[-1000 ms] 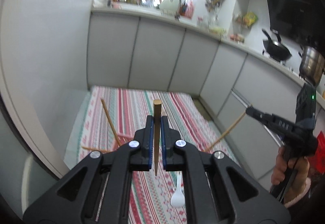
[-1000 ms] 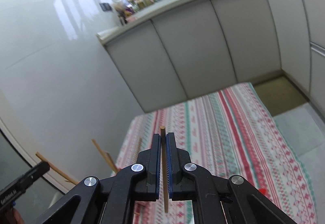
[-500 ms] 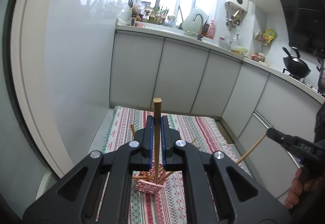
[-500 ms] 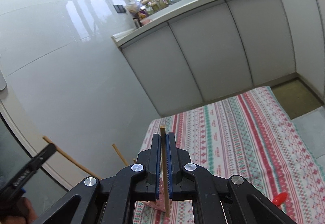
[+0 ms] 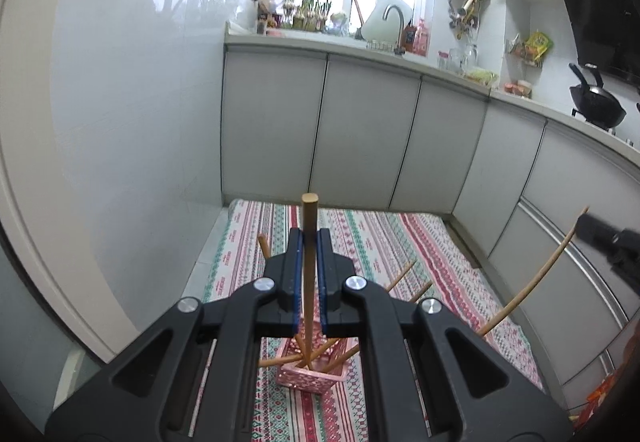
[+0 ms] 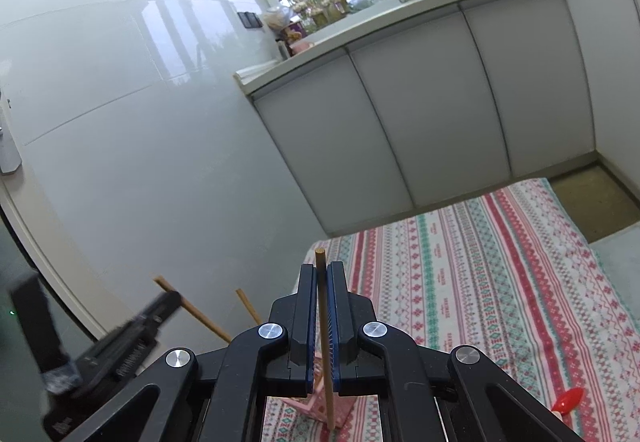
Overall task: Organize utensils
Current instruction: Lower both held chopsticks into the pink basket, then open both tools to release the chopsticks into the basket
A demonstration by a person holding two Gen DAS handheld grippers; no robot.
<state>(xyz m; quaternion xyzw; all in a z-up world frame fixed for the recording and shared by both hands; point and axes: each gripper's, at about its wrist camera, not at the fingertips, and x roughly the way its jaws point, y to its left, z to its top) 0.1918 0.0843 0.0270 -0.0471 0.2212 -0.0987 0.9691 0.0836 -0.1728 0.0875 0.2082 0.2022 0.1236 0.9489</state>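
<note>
1. The left gripper [image 5: 309, 242] was pinched tight on a brown chopstick [image 5: 309, 274], which stood upright between the blue pads. Its blunt top rose above the fingertips.
2. The chopstick's lower end hung at the mouth of a pink perforated utensil basket [image 5: 310, 376]. Whether it touched the basket's inside could not be told.
3. The basket stood on a striped patterned cloth [image 5: 420, 250] spread on the floor, in front of the grey cabinets [image 5: 368, 129]. Several other chopsticks [image 5: 402, 270] leaned out of it at scattered angles.
4. The right gripper [image 6: 321, 276] was likewise closed on a thinner chopstick [image 6: 325, 342], held near-vertical. Its top stood just above the fingertips.
5. That chopstick's lower tip appeared over the pink basket [image 6: 332, 408], which was largely hidden behind the gripper body. Contact could not be judged.
6. In the left wrist view, the right gripper [image 5: 588, 228] appeared at the right edge with its thin chopstick [image 5: 532, 282] slanting down toward the basket.
7. In the right wrist view, the left gripper [image 6: 168, 302] appeared blurred at lower left, with its chopstick [image 6: 192, 310] angled downward.
8. A red spoon [image 6: 566, 400] lay on the cloth at the lower right, well apart from the basket.
</note>
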